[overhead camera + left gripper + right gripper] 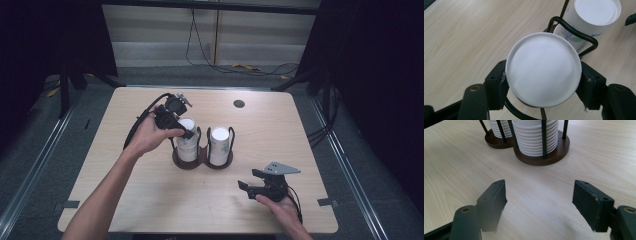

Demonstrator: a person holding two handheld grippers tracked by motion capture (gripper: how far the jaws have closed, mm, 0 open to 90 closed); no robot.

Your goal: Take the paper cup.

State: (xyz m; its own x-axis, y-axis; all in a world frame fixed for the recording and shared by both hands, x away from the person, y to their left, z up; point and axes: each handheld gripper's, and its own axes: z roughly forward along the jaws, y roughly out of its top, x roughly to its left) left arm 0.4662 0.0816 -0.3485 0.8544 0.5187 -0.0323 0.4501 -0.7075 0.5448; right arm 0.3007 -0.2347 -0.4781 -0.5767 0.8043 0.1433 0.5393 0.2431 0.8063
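Cup stack point(187, 141), left bay of wire holder point(202, 161), mid-table; axis upright. Left gripper point(186, 131) clamps top cup point(543, 69) from above. Right gripper point(247, 184): half open, empty, nearer right.

Lab recording booth, black curtains point(385, 75), bare table point(150, 200), floor cables point(240, 67)

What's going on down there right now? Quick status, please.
Left hand-held gripper shut on top cup of left stack. Right hand-held gripper open, nothing between jaws, low over table. Holder's wire posts flank the cup; second stack alongside.
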